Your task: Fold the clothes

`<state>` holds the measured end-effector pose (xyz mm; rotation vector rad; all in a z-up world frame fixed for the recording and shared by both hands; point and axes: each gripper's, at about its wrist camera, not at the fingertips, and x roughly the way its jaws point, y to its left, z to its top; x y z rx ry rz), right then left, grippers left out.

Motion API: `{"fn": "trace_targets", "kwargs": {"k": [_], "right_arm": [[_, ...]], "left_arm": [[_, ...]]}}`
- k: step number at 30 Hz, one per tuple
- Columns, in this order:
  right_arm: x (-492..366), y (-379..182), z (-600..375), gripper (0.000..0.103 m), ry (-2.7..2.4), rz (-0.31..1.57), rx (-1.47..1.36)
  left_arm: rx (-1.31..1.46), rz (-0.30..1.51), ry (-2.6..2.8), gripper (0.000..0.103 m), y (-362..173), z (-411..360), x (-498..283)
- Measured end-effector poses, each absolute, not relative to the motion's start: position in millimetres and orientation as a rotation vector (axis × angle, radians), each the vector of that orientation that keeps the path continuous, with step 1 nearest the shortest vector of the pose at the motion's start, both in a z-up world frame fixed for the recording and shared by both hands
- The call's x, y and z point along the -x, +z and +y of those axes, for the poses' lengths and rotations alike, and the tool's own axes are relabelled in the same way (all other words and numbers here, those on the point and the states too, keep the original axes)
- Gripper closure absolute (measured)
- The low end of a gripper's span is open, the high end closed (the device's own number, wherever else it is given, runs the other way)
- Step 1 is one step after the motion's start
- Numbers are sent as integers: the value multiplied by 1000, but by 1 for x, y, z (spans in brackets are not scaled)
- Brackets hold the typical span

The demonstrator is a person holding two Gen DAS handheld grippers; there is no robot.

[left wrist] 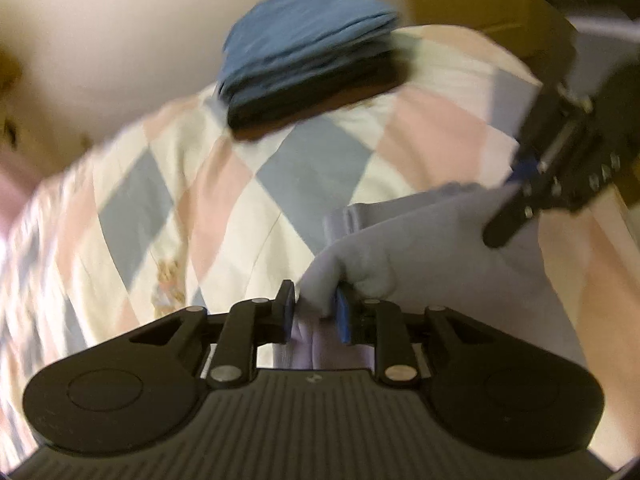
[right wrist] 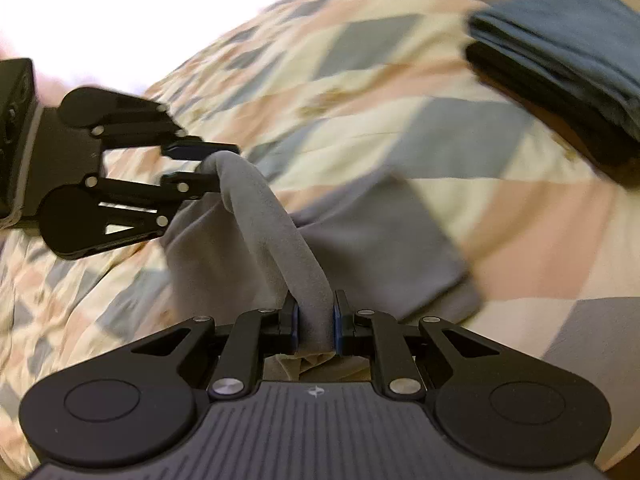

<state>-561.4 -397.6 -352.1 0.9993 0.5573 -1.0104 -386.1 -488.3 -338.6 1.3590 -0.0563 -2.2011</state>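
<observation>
Both grippers pinch the same grey garment (right wrist: 360,236), which lies on a checked quilt (right wrist: 360,92). The left gripper (left wrist: 315,308) has its jaws closed on a bunched fold. The right gripper (right wrist: 315,320) is clamped on a twisted band of the cloth that runs ahead to the other tool. Beyond both, a stack of folded clothes (left wrist: 308,52), blue over what seems black, sits on the quilt. Only the left view shows the cream wall (left wrist: 120,20).

Your grey garment (right wrist: 352,240): soft, plain fabric, lifted along one edge into a taut rolled band, the rest draping onto the quilt. Folded blue and dark clothes (left wrist: 308,52) stacked well apart beyond it.
</observation>
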Motion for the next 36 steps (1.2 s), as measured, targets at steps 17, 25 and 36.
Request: {"fn": "trace_targets", "kwargs": {"k": [17,25,36], "right_arm": [[612,-377,-426,89,-1042,481,-1039],[623,-388,-431,90,-1102,485,-1044],[616,-377,-421,75,-1282,526,-935]], "left_arm": [[-1278,298,-2091,83,-357,-491,391],[-1213,310,-2120,87,-357,-510,413],[-1257,340,-2111,95,-388,-544,442]]}}
